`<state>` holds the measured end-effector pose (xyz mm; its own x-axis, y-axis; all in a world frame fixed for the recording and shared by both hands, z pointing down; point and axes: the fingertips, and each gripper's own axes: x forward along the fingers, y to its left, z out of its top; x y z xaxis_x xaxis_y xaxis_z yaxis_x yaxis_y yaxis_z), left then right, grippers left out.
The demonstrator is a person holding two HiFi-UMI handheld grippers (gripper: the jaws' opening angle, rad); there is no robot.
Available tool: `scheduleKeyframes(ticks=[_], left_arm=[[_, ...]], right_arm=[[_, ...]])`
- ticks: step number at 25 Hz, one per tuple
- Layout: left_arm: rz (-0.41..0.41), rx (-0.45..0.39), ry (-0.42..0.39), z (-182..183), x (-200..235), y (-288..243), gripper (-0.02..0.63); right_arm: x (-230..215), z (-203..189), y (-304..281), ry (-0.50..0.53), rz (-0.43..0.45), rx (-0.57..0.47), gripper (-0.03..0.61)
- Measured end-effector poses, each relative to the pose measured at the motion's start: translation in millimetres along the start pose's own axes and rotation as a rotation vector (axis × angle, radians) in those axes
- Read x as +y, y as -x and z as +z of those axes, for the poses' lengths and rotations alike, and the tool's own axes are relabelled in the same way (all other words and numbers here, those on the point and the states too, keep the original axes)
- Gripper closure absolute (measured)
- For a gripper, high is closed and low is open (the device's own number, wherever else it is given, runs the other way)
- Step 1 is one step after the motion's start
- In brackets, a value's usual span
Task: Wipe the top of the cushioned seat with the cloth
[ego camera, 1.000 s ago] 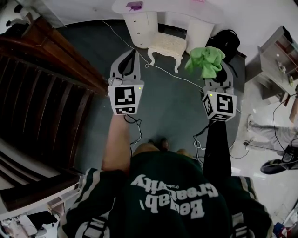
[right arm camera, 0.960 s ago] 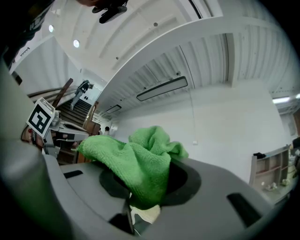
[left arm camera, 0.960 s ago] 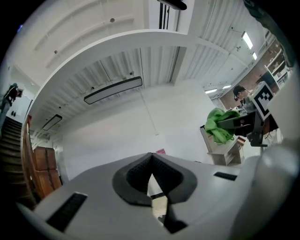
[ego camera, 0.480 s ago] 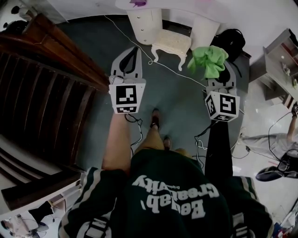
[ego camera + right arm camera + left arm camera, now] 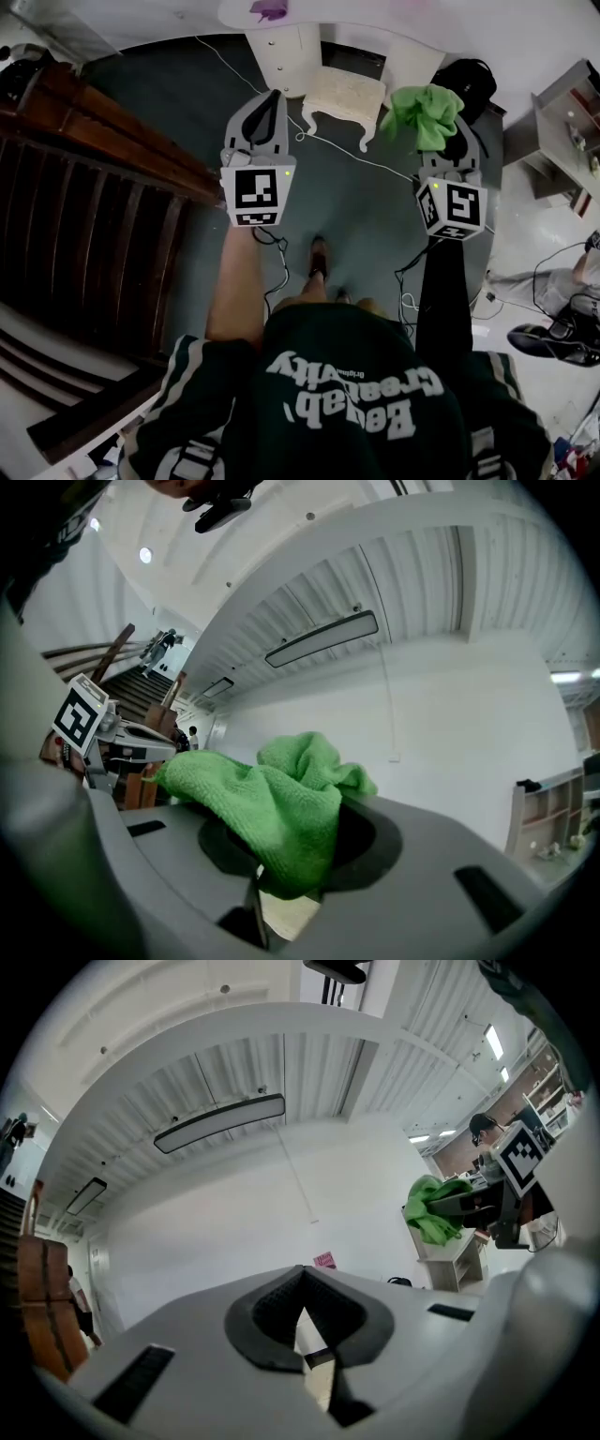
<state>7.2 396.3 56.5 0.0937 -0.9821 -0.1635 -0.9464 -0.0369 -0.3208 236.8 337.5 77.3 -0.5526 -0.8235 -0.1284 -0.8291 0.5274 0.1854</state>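
Observation:
A cream cushioned seat (image 5: pixel 344 91) with curved legs stands on the dark floor ahead of me, in front of a white vanity table (image 5: pixel 281 42). My right gripper (image 5: pixel 441 122) is shut on a bunched green cloth (image 5: pixel 427 114) (image 5: pixel 272 803), held up to the right of the seat. The cloth spills over the jaws and hides the fingertips. My left gripper (image 5: pixel 265 105) hovers left of the seat, shut with nothing in it; in the left gripper view its pads (image 5: pixel 277 1312) meet. Both gripper views point up at walls and ceiling.
A dark wooden staircase rail (image 5: pixel 103 159) runs along the left. A white cable (image 5: pixel 356 155) trails across the floor. A black bag (image 5: pixel 473 80) lies right of the seat, a shelf unit (image 5: pixel 567 122) at far right, a person's shoe (image 5: pixel 548 342) at the right edge.
I have stepped forward: the seat and vanity have come closer and shifted slightly right. Both grippers keep their pose, the right still holding the cloth.

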Motion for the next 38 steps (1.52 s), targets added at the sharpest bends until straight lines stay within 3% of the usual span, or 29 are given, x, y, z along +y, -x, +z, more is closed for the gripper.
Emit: scheduleKeyframes(ticks=[12,28,38], left_arm=[[-0.055,-0.006,0.027,-35,61,-99,0.600],[-0.082,0.006,0.021,-70,82,-187,0.600],[-0.066,0.029,0.028,-118,114,-308,0.600]], right_arm=[[-8,-11,-106,0.004,-0.064,0.033,0.454],[-50,-40,-181,-0.016,-0.102,0.038,0.454],[-86,-78,-314,-0.041,-0.071,0.042,0.454]])
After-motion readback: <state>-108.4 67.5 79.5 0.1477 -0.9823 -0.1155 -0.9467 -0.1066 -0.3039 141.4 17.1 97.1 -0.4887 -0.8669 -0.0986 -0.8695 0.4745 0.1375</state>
